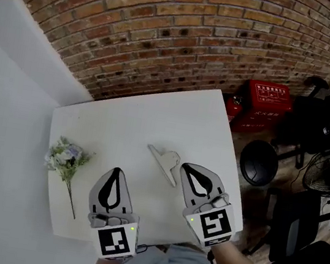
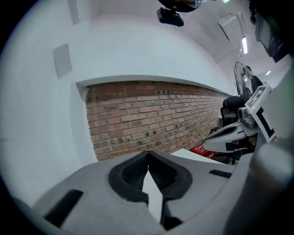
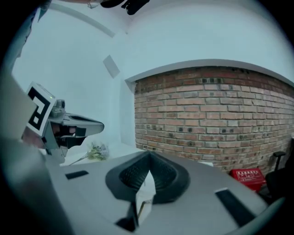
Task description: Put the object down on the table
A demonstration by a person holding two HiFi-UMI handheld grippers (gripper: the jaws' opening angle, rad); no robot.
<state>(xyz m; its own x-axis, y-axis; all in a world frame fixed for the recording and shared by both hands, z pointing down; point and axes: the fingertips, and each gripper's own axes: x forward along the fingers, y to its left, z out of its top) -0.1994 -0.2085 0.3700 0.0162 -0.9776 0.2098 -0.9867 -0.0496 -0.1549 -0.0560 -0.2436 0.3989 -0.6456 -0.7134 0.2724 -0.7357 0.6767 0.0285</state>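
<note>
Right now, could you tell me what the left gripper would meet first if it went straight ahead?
Nothing on the table: the left gripper points over it, so the brick wall seems first, though depth is unclear.

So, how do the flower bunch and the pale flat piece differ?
The flower bunch is green-white with a thin stem; the pale flat piece is plain and angular. The bunch lies near the left edge of the table, the piece near its middle. Both rest on the table.
</note>
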